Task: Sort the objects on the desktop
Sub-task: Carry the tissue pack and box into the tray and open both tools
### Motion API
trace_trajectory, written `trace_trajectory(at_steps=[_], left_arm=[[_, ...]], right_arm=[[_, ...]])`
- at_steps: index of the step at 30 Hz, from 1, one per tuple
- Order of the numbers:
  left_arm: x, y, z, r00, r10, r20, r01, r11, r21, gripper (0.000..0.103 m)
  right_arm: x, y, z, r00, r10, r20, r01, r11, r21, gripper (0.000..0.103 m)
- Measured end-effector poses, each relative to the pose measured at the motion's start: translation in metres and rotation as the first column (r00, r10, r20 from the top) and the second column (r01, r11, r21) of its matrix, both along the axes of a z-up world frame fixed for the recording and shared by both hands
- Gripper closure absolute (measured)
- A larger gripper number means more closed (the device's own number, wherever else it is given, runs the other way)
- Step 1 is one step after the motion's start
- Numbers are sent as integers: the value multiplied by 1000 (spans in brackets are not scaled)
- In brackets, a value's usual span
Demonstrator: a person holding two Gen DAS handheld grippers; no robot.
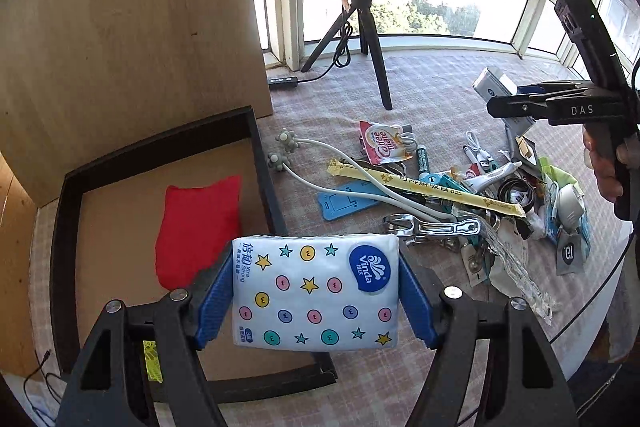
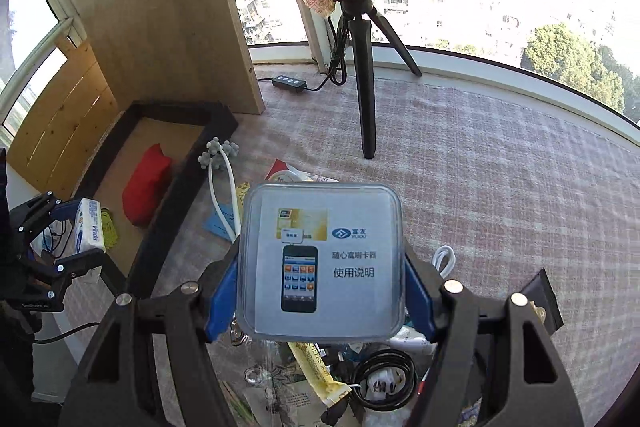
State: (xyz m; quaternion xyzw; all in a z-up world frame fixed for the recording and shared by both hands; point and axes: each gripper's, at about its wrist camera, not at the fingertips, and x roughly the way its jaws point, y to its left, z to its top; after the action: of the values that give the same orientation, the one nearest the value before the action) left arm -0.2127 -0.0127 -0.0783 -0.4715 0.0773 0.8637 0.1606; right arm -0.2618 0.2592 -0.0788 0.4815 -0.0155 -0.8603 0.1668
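Note:
My left gripper (image 1: 316,291) is shut on a Vinda tissue pack (image 1: 316,291), held above the right edge of a black-framed tray (image 1: 264,163). A red pouch (image 1: 200,227) lies in the tray. My right gripper (image 2: 320,267) is shut on a clear plastic card-reader box (image 2: 320,263) above the pile of small objects (image 1: 460,195). In the right wrist view the left gripper (image 2: 60,239) with the tissue pack (image 2: 90,231) is at the far left, over the tray (image 2: 172,211). In the left wrist view the right gripper (image 1: 520,103) holds the box (image 1: 494,85) at the right.
A ring light on a tripod (image 1: 372,39) stands at the back by the window. A wooden panel (image 1: 132,27) rises behind the tray. A white cable with grey ends (image 1: 320,163), a blue stand (image 1: 344,203), a coffee sachet (image 1: 384,143) and metal clip (image 1: 428,227) lie on the checked cloth.

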Motion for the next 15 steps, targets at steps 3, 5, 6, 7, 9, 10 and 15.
trace_trajectory(at_steps=[3, 5, 6, 7, 9, 10, 15], left_arm=[[12, -32, 16, 996, 79, -36, -79, 997, 4, 32], [19, -56, 27, 988, 137, -71, -138, 990, -7, 32], [21, -67, 32, 982, 167, -88, -169, 986, -11, 32], [23, -79, 36, 975, 198, -101, -200, 980, -9, 32], [27, -104, 44, 959, 258, -119, -259, 966, 7, 32], [28, -116, 47, 949, 288, -130, -289, 957, 12, 32], [31, -165, 50, 903, 398, -163, -400, 916, 24, 32]], right_arm=[[10, -19, 28, 998, 24, -50, -26, 999, -30, 35], [14, -37, 45, 995, 44, -85, -48, 998, -41, 35], [15, -48, 52, 993, 53, -103, -58, 997, -45, 35], [17, -59, 59, 991, 66, -120, -73, 996, -51, 35], [18, -83, 68, 984, 94, -152, -105, 993, -62, 35], [18, -96, 71, 980, 109, -164, -121, 990, -66, 35], [10, -166, 68, 970, 175, -168, -194, 975, -106, 35]])
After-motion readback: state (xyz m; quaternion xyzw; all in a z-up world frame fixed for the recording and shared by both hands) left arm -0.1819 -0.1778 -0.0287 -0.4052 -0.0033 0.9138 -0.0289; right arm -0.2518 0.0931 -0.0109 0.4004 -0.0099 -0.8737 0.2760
